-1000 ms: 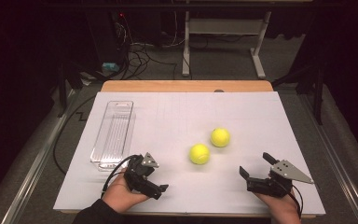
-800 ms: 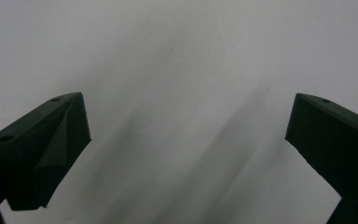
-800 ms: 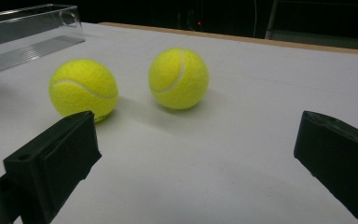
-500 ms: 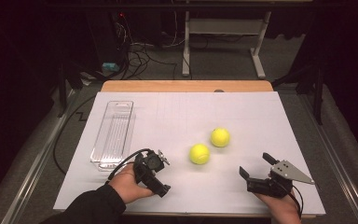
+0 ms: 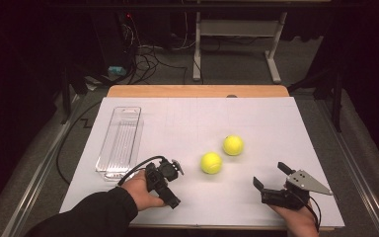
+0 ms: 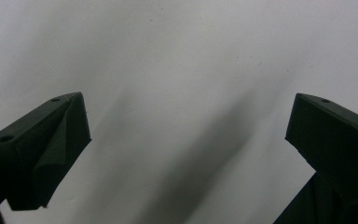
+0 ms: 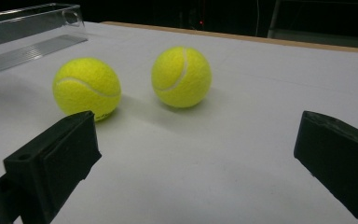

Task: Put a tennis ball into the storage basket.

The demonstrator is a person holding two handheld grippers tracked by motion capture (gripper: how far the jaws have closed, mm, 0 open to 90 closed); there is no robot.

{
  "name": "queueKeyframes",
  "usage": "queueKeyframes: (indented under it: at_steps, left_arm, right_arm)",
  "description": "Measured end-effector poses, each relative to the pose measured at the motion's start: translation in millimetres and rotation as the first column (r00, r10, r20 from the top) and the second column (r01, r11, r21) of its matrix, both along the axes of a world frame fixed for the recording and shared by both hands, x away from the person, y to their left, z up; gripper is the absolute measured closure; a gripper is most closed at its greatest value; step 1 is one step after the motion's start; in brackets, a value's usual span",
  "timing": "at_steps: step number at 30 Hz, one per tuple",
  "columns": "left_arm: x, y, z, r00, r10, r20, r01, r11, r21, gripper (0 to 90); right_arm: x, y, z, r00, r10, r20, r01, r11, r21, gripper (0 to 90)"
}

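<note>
While both claws gape empty, the left claw (image 5: 170, 183) and right claw (image 5: 271, 181) flank two tennis balls (image 5: 211, 162); beside these, the clear tray (image 5: 120, 141) runs lengthwise away from the person.

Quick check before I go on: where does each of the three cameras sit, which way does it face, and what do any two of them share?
High view: above the person's side, facing forward and down on the table; shows both hands, the left gripper and the right gripper.
Left gripper view: rides the left gripper, facing down at bare white tabletop between its open jaws.
Right gripper view: rides the right gripper, low, facing across the table between its open jaws.
Shared by the high and right gripper views: the near tennis ball, the far tennis ball, and the clear tray.
</note>
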State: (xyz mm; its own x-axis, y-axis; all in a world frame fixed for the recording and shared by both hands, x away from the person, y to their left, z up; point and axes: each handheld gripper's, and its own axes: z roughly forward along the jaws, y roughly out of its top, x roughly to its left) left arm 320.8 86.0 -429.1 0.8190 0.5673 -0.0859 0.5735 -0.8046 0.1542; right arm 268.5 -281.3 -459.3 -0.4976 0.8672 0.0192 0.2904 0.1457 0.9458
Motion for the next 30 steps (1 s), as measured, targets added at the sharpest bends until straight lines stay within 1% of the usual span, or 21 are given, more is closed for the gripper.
queueKeyframes:
  at_steps: [3,5,8,12,17,19,20,22,26,30]
  left_arm:
    - [2.3,0.6,2.0,0.9999,0.012,-0.012,-0.012,0.9999,0.001,0.5]
    - [4.1,1.7,3.6,0.9995,0.017,-0.026,-0.017,0.9998,-0.006,0.5]
    - [4.9,2.8,5.3,0.9991,0.023,-0.035,-0.024,0.9996,-0.012,0.5]
    - [4.1,3.0,7.3,0.9991,0.02,-0.037,-0.02,0.9998,-0.008,0.5]
    - [3.8,4.1,9.1,0.9993,0.016,-0.034,-0.017,0.9996,-0.02,0.5]
    - [3.6,3.7,9.9,0.9994,0.015,-0.03,-0.016,0.9994,-0.032,0.5]
    - [3.9,3.0,11.0,0.9995,0.01,-0.03,-0.011,0.9996,-0.027,0.5]
    - [4.4,1.7,12.4,0.9996,0.006,-0.029,-0.007,0.9995,-0.032,0.5]
    - [5.0,0.7,13.5,0.9996,0.008,-0.027,-0.009,0.9995,-0.03,0.5]
    - [4.8,0.4,13.0,0.9995,0.009,-0.03,-0.01,0.9997,-0.023,0.5]
  right_arm:
    - [-0.1,0.5,-0.1,1.0,0.002,-0.002,-0.002,1.0,-0.001,0.1]
    - [-0.3,1.8,0.2,1.0,0.004,-0.006,-0.004,1.0,0.0,0.1]
    - [-1.1,6.0,0.9,0.9998,0.019,-0.009,-0.02,1.0,-0.004,0.1]
    - [-2.2,13.9,1.8,0.9991,0.04,-0.014,-0.041,0.999,-0.016,0.1]
    - [-2.7,25.3,3.1,0.9972,0.073,-0.015,-0.073,0.997,-0.022,0.0]
    - [-2.6,29.3,3.3,0.9965,0.083,-0.013,-0.083,0.996,-0.025,0.1]
    - [-2.7,30.6,3.4,0.9963,0.085,-0.014,-0.085,0.996,-0.028,0.1]
    - [-2.6,32.6,3.3,0.9959,0.089,-0.016,-0.09,0.996,-0.026,0.1]
    - [-1.2,36.4,3.8,0.9949,0.098,-0.026,-0.098,0.995,-0.016,0.1]
    - [3.9,47.8,4.0,0.9918,0.12,-0.046,-0.12,0.993,-0.017,0.1]
